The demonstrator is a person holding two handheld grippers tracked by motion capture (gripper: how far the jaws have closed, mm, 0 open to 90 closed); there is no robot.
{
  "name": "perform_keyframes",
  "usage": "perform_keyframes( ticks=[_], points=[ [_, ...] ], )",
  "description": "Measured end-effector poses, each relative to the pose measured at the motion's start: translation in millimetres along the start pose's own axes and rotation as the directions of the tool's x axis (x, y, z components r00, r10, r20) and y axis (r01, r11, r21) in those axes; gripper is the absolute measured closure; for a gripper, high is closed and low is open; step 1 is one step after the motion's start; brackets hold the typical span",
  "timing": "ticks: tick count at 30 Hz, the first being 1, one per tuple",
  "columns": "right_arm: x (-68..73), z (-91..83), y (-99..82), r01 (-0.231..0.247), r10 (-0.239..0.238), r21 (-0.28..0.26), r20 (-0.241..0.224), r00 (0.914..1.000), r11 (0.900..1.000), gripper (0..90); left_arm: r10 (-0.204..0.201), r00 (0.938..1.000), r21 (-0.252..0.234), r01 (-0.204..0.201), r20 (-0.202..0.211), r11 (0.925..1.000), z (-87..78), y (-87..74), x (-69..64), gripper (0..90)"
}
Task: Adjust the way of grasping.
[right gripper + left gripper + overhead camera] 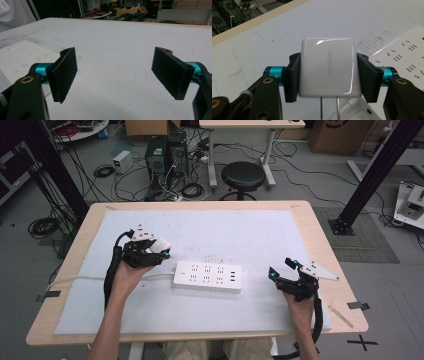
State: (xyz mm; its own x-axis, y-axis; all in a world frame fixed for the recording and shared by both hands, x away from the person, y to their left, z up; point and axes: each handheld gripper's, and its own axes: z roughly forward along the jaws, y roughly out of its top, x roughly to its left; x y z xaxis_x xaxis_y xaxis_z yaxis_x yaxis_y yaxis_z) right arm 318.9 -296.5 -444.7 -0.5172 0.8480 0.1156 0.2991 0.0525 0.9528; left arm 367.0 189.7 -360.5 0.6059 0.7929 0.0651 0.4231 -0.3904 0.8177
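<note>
A white wall charger (328,67) with two metal prongs is clamped between the pads of my left gripper (328,76), prongs pointing back toward the camera. In the high view that charger (161,244) is held above the mat by the left gripper (159,251), just left of a white power strip (208,275) lying flat at the mat's middle. The power strip's corner (404,55) lies at the right in the left gripper view. My right gripper (283,268) rests to the right of the strip, open, with nothing between its pads (64,72).
A white mat (200,235) covers most of the wooden table (320,230). The strip's white cable (75,280) runs off the left edge. A black stool (242,176) and floor cables stand beyond the far edge. A wooden stick (341,316) lies near the right front corner.
</note>
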Motion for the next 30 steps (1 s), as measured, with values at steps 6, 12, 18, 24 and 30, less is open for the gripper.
perform_keyframes(
  ticks=[6, 12, 18, 24, 30],
  points=[
    [3.2, 3.6, 0.5, 0.018, -0.018, 0.033, -0.008, 0.9998, 0.9993, 21.1, 0.044, 0.9989, -0.024, -0.043, 0.017, 0.9988, -2.2, -2.9, -17.4, 42.4],
    [4.6, 6.8, 2.2, 0.019, -0.017, 0.070, -0.031, 0.9994, 0.9974, 21.1, 0.084, 0.9963, -0.066, -0.083, 0.016, 0.9943, -7.2, -5.5, -37.3, 42.4],
    [6.0, 3.2, 4.7, 0.013, -0.008, 0.069, -0.074, 0.9972, 0.9975, 21.1, 0.102, 0.9948, -0.094, -0.101, 0.005, 0.9904, -8.4, -8.7, -53.1, 42.4],
    [4.2, 1.0, 10.4, -0.034, 0.043, 0.068, -0.138, 0.9895, 0.9971, 21.1, 0.165, 0.9859, -0.088, -0.167, -0.031, 0.9821, -4.4, -10.0, -65.2, 42.3],
    [8.1, 2.6, 19.6, -0.041, 0.053, 0.063, -0.200, 0.9783, 0.9971, 21.1, 0.212, 0.9755, -0.092, -0.217, -0.059, 0.9719, -1.9, -11.2, -71.4, 42.3]
  ],
)
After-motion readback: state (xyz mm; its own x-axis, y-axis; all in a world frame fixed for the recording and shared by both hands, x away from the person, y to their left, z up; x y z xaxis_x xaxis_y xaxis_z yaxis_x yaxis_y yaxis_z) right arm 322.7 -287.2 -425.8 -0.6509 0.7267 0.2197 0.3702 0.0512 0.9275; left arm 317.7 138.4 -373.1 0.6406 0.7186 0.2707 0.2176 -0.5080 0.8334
